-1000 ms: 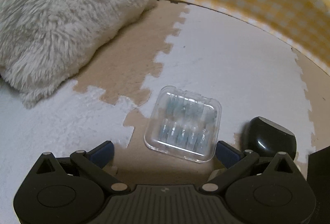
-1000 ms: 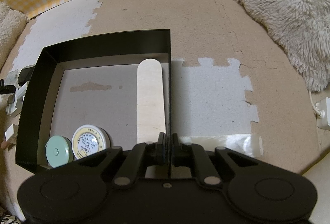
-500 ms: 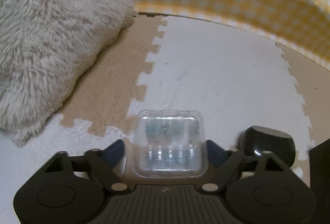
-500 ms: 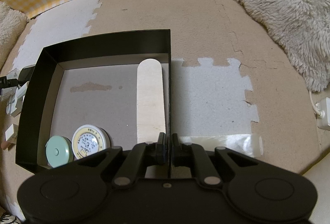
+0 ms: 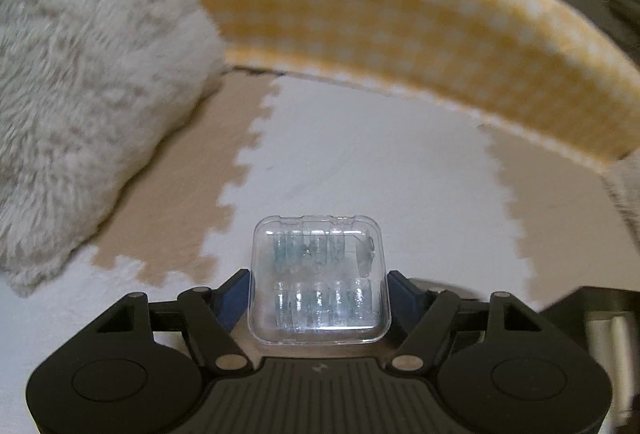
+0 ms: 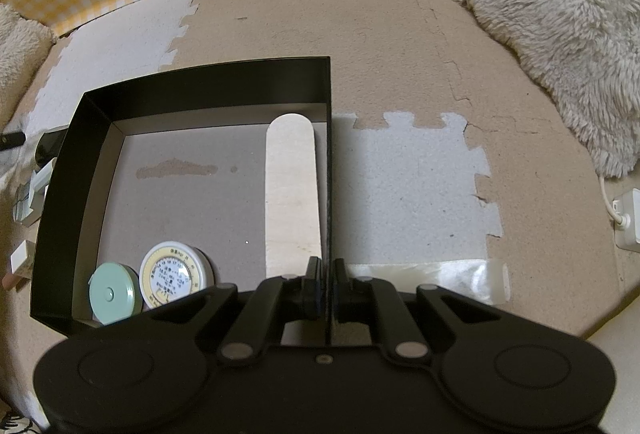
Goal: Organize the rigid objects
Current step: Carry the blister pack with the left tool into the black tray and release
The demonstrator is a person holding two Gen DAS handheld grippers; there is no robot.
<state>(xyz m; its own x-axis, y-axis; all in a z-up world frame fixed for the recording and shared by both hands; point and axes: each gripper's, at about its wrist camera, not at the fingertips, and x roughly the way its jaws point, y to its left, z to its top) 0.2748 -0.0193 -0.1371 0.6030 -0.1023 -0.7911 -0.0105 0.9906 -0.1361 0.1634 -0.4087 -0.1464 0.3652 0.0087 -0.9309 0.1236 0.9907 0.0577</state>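
Note:
A clear plastic case point(image 5: 318, 274) with small blue-tinted parts inside sits between the blue pads of my left gripper point(image 5: 318, 292), which is shut on its sides and holds it above the foam mat. My right gripper point(image 6: 328, 270) is shut on the thin right wall of the black box point(image 6: 200, 82). Inside the box lie a flat wooden stick point(image 6: 292, 186), a mint round tape measure point(image 6: 114, 292) and a yellow-rimmed round one point(image 6: 174, 274).
A fluffy cushion point(image 5: 80, 74) lies left of the case and a yellow checked cloth point(image 5: 400, 26) curves behind it. Small white items point(image 6: 36, 190) lie left of the box. A fluffy rug point(image 6: 560, 14) and a white plug point(image 6: 626, 218) are on the right.
The left jaws closed onto the clear case and lifted it off the mat, and the view tipped upward. The right gripper and the box stayed still.

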